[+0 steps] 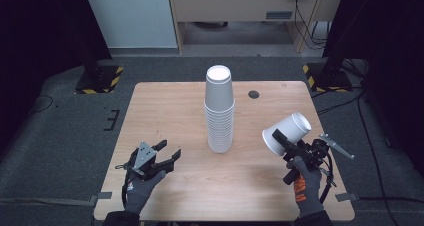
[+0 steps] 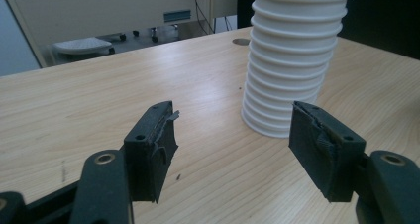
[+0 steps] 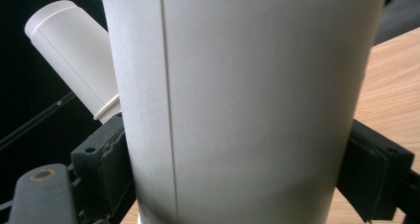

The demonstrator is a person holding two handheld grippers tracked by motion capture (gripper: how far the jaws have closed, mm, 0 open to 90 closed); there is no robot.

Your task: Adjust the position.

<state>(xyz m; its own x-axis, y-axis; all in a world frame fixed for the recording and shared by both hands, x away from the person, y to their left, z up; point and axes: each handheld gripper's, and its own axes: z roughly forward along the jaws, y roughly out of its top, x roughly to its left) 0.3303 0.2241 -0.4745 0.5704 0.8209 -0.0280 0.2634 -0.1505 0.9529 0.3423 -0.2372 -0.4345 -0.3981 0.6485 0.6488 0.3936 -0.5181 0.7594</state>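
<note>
At four o'clock of the cup stack (image 1: 219, 111), I am pinching a tilted paper cup (image 1: 287, 131) in the right gripper (image 1: 280, 138), left gripper (image 1: 167, 157) spread empty; overtightening is risking crushing its wall.

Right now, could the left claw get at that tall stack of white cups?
Probably yes. The left claw is open and empty, and the bare table lies between it and the stack of cups. The right claw, clamped on a single cup, sits off on the stack's other side.
</note>
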